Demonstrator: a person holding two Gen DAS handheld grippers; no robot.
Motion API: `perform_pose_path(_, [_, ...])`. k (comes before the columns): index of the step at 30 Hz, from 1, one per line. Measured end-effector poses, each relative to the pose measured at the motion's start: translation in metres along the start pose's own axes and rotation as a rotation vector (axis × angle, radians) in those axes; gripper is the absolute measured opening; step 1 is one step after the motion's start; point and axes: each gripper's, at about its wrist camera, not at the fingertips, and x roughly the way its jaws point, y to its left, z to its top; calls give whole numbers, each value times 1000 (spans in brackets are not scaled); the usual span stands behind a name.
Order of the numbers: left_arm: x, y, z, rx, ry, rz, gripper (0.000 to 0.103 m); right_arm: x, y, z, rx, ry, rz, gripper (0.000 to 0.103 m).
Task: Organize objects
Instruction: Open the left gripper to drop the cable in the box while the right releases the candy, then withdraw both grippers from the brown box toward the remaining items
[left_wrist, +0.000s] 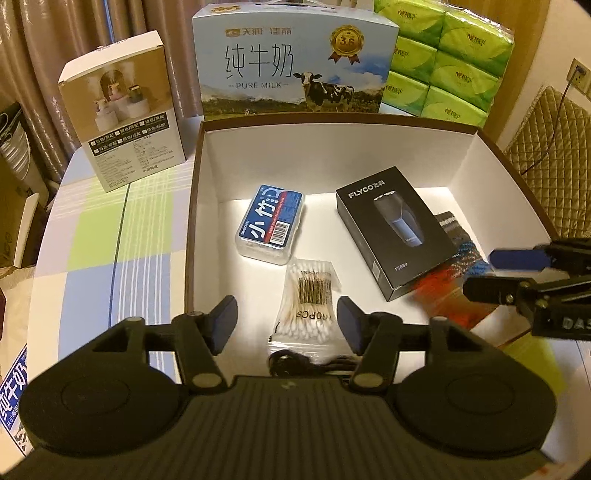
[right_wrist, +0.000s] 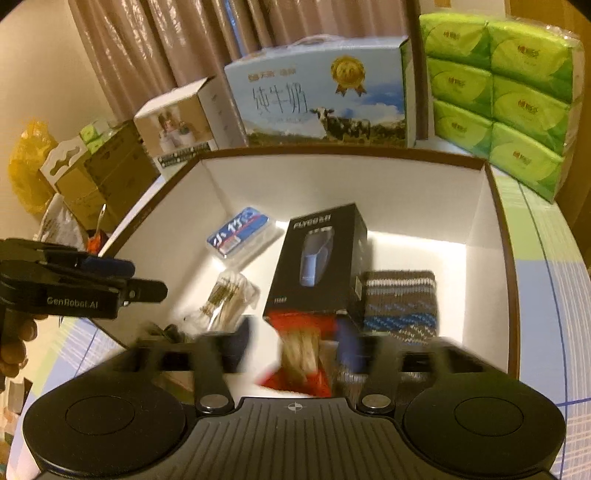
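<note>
Left tool (left_wrist: 287, 325) jaws apart, right tool (right_wrist: 295, 349) jaws apart, both angled downward

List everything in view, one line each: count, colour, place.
storage box: one, brown rim, white inside, on the table
toothpick case: one, blue label, in the box, left
cotton swab bag: one, clear, in the box, near edge
shaver box: one, black, in the box, centre
knit cloth: one, brown with blue stripes, right of the shaver box
red packet: one, blurred, under the right gripper
milk carton: one, blue, behind the box
tissue packs: green bundle, back right
humidifier box: one, beige, back left
left gripper: fingers open
right gripper: fingers open
</note>
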Motion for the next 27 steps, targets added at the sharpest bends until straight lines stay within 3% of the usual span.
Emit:
perform_pose_path(6, [-2, 0, -1, -2, 0, -5, 60, -2, -2, 2, 10, 11, -5, 64])
perform_pose_path(20, [-17, -5, -4, -15, -20, -5, 63, -17, -6, -5, 54, 8, -36, 83])
perform_pose_path(27, [-31, -3, -8, -40, -41, 0, 64, -28, -3, -8, 63, -7, -37, 86])
